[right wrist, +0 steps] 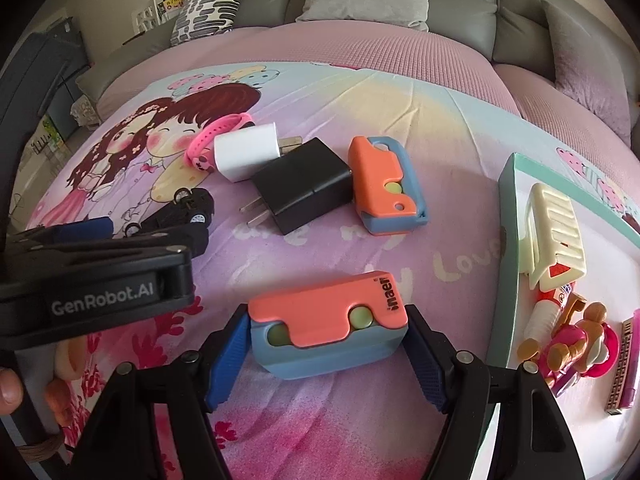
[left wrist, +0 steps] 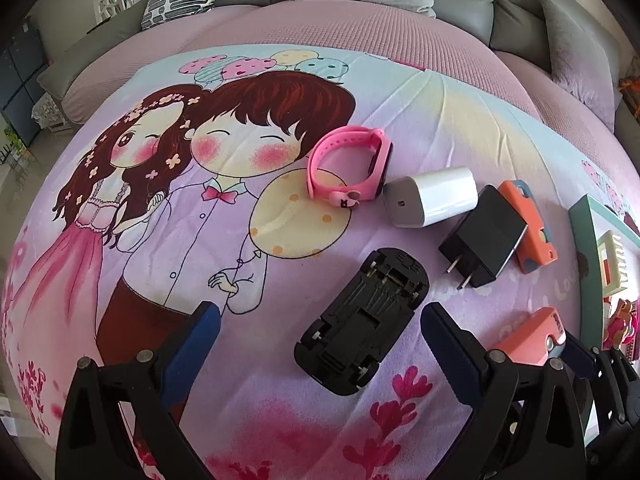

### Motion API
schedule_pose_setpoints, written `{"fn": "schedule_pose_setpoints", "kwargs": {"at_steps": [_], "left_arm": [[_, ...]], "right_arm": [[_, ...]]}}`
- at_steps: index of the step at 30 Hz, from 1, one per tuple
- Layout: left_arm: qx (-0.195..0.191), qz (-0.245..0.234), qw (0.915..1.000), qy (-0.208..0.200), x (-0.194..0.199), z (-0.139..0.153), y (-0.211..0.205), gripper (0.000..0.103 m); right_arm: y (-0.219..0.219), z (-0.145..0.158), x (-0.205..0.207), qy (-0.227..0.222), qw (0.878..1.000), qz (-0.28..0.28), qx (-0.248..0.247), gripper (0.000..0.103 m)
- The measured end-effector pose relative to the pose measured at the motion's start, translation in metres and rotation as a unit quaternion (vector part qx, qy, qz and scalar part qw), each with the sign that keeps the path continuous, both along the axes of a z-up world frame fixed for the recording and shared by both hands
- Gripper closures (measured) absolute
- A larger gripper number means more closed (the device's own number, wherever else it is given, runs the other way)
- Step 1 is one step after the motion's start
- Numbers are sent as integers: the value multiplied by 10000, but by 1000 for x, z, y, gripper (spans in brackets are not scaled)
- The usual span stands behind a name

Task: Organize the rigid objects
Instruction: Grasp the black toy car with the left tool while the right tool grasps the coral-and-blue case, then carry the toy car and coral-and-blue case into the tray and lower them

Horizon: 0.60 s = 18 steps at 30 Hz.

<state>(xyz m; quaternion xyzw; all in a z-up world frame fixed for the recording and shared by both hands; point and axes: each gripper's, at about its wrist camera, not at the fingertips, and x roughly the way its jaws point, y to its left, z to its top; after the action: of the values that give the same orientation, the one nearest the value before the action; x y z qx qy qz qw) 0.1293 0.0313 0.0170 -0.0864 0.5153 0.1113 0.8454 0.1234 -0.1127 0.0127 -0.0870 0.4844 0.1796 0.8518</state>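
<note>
Below, the right tool (right wrist: 328,344) straddles a coral-and-blue block (right wrist: 328,326) lying on the printed bedspread (right wrist: 320,80), its blue pads at the block's two ends, though whether they press I cannot tell; ahead of it lie a second coral block (right wrist: 384,184), a black charger (right wrist: 302,184) and a white charger (right wrist: 244,152); the left tool (left wrist: 320,340) stands apart, empty, over an upturned black toy car (left wrist: 360,320).

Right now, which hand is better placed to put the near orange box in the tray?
Right: its gripper already brackets the box, and the tray lies beside it. The left gripper faces the toy car.
</note>
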Motion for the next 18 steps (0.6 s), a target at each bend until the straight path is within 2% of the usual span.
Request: {"fn": "schedule_pose_setpoints", "kwargs": {"at_steps": [4,5,7,8,10,12,14,18], "left_arm": [[-139,10,9998,-126,1,0,0,4],[-146,-35,9998,-117,2,-1,-1,7],[-104,-118,9998,-86,4,-2,-4,23],[-103,-139,9998,-76,4,-3,-6,36],[-62,-156,9998,-80,5,-2,-8,44],[-59,-225,9997,-101,4,-1,-9,60],[-80,-269,9995,-122,5,0,-10,68],[-32,-357,9993,-121,5,2,-13,68]], "right_arm": [[-1,0,0,14,10000,-2,14,27],[-1,0,0,18,10000,-4,19,27],[-1,0,0,31,10000,-6,21,27],[-1,0,0,32,10000,-6,20,27],[-1,0,0,32,10000,-8,23,27],[-1,0,0,35,10000,-8,26,27],[-1,0,0,35,10000,-3,23,27],[-1,0,0,27,10000,-16,24,27]]}}
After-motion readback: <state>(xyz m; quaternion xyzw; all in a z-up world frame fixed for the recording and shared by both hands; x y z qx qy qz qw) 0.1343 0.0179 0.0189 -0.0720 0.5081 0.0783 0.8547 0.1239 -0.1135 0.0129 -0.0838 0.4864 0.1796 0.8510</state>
